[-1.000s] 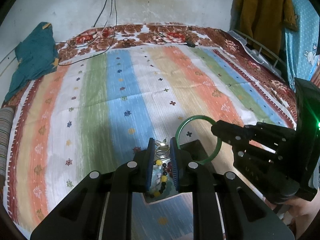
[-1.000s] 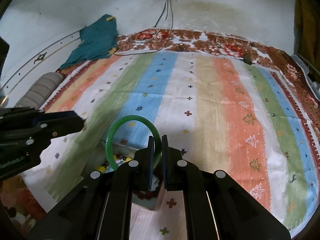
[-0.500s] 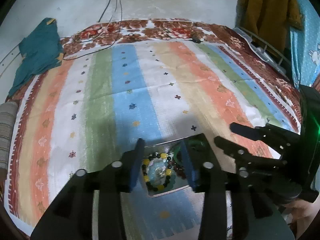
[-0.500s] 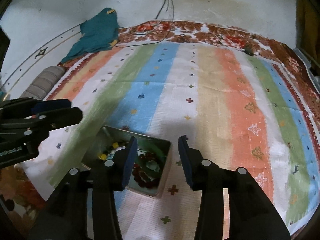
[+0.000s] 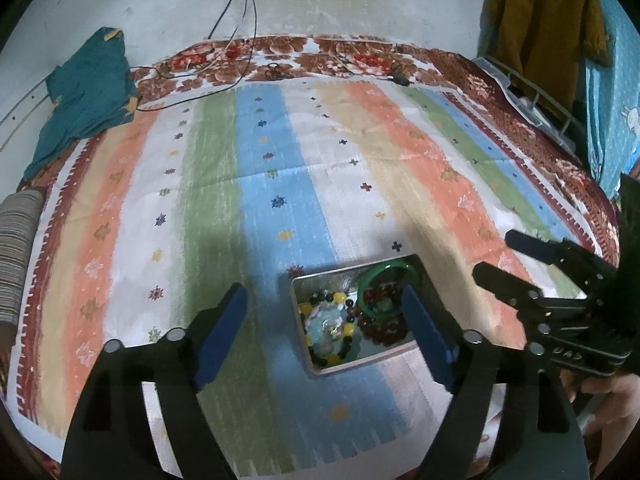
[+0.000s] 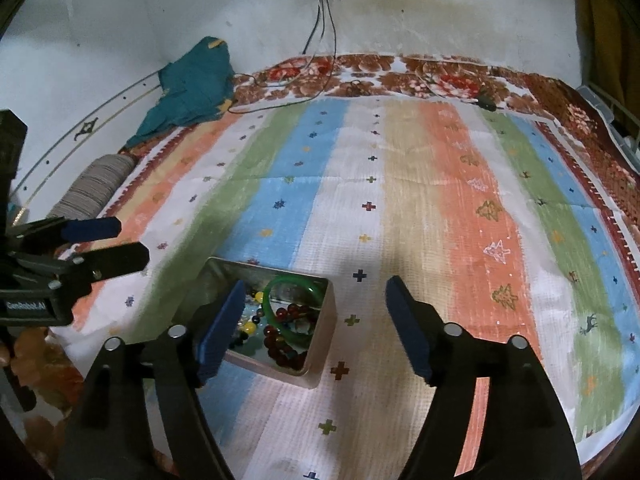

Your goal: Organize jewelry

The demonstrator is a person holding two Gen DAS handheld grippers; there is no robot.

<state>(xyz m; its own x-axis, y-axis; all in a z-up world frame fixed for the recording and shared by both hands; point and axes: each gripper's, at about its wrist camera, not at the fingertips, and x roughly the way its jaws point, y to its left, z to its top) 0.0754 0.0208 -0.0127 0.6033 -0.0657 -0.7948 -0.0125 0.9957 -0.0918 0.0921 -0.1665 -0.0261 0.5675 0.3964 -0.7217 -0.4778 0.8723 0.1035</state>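
Note:
A shiny metal box (image 5: 299,321) (image 6: 322,328) sits on the striped bedspread near its front edge. Inside lie a green bangle (image 5: 386,289) (image 6: 296,306), a dark red bead bracelet (image 5: 382,326) (image 6: 286,350) and a black-and-yellow bead string (image 5: 334,328) (image 6: 250,326). My left gripper (image 5: 326,330) is open and empty, raised above the box with its fingers to either side. My right gripper (image 6: 314,326) is open and empty, above the box's right side. Each gripper shows at the edge of the other view, the right one (image 5: 520,264) and the left one (image 6: 104,242).
A striped bedspread (image 5: 280,168) covers the bed. A teal cloth (image 5: 86,96) and cables (image 5: 192,72) lie at the far edge by the wall. A grey striped bolster (image 5: 18,256) lies at the left. Hanging clothes (image 5: 540,20) and a rack stand at the right.
Both grippers opened wide and pulled back up. The left one let go of the bead string and the right one let go of the green bangle; both now lie in the box.

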